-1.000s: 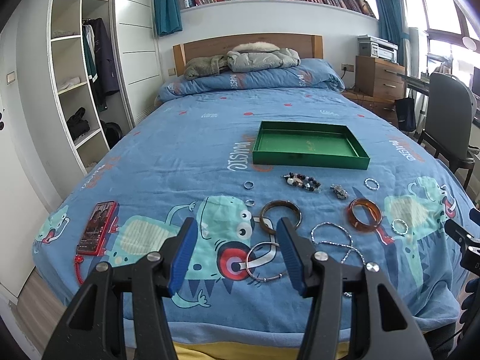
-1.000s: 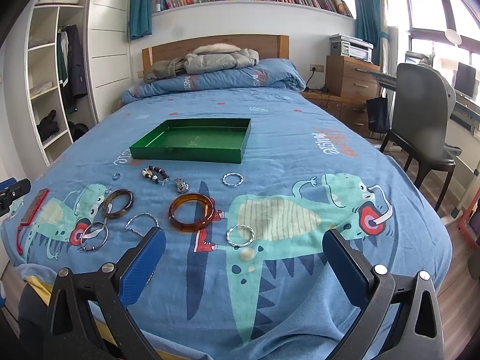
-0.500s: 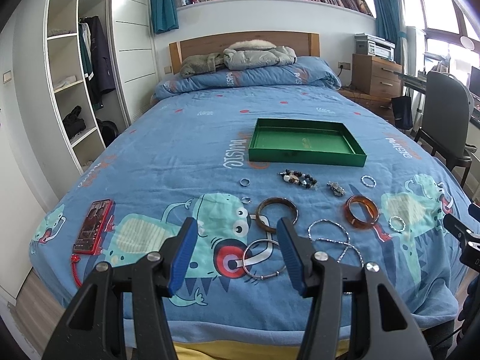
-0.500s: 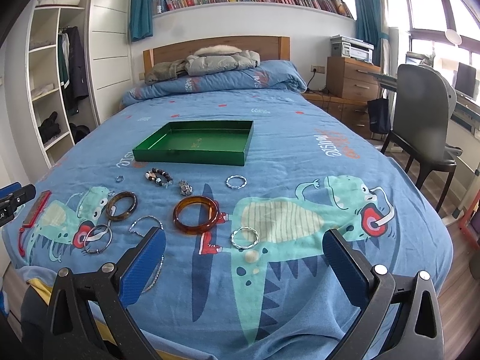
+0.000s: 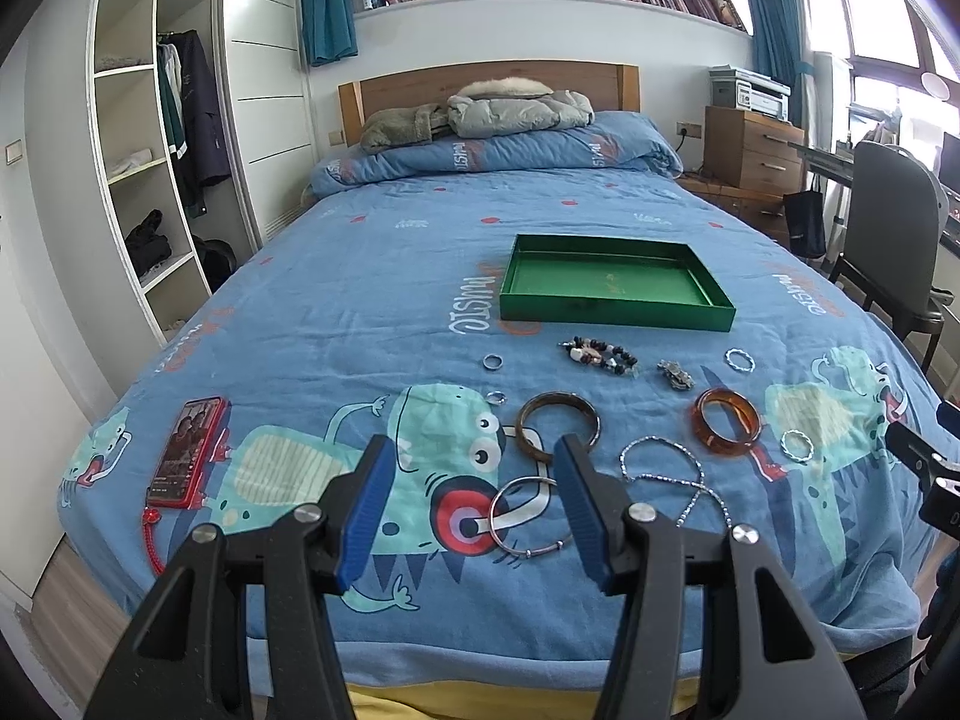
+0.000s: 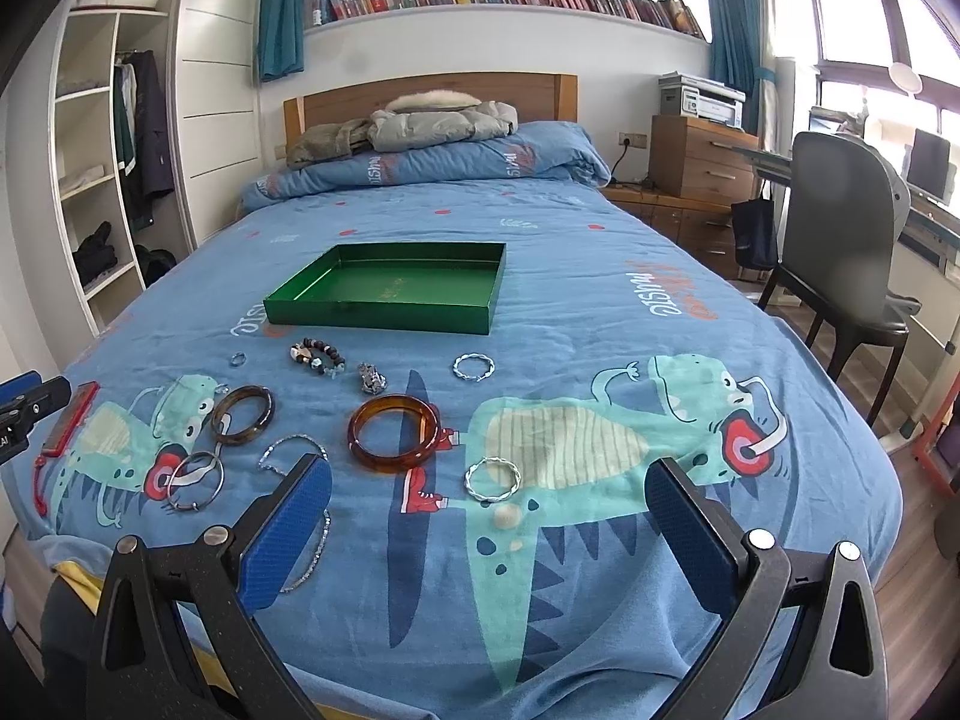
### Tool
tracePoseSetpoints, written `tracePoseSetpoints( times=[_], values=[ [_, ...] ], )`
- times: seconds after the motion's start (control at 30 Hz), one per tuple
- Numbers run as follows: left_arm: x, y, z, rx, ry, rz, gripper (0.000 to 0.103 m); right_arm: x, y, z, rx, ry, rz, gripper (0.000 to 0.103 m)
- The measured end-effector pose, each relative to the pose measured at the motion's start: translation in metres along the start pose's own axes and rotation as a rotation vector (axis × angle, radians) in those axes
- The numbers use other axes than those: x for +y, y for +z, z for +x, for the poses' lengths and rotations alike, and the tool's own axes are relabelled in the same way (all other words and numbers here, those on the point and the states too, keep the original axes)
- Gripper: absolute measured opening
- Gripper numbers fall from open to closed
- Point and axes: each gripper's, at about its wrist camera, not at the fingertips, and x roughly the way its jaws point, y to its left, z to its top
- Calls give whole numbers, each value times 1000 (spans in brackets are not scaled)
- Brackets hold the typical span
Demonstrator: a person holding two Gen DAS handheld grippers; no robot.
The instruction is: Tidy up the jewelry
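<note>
An empty green tray (image 5: 612, 318) (image 6: 384, 317) lies mid-bed. In front of it the jewelry is spread out: an amber bangle (image 5: 727, 420) (image 6: 394, 432), a brown bangle (image 5: 558, 423) (image 6: 242, 414), a thin silver bangle (image 5: 528, 515) (image 6: 195, 480), a bead bracelet (image 5: 600, 355) (image 6: 317, 356), a silver chain (image 5: 672, 474), twisted silver rings (image 6: 492, 478) (image 6: 473, 366) and small rings (image 5: 492, 362). My left gripper (image 5: 471, 507) is open and empty above the near bed edge. My right gripper (image 6: 489, 531) is wide open and empty, just short of the nearest twisted ring.
A red phone (image 5: 186, 450) with a red cord lies at the bed's left. A grey chair (image 6: 840, 252) and wooden drawers (image 6: 702, 156) stand right of the bed. White shelves (image 5: 138, 168) stand on the left. A folded duvet (image 5: 498, 150) lies at the headboard.
Both grippers have drawn back and risen slightly, so the jewelry sits a little farther off in both views. Jaws unchanged; nothing on the bed moved.
</note>
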Motion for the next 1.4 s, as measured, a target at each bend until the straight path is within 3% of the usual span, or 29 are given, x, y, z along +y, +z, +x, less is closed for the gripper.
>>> tracePoseSetpoints(
  times=[0.73, 1.13, 1.4],
  values=[
    [2, 8, 14, 124, 22, -8, 53, 8, 0, 8, 33, 36, -7, 102],
    [-2, 5, 32, 165, 5, 5, 53, 13, -4, 21, 70, 53, -19, 95],
    [-4, 0, 54, 195, -42, 3, 53, 20, -9, 39, 121, 95, -32, 73]
  ],
)
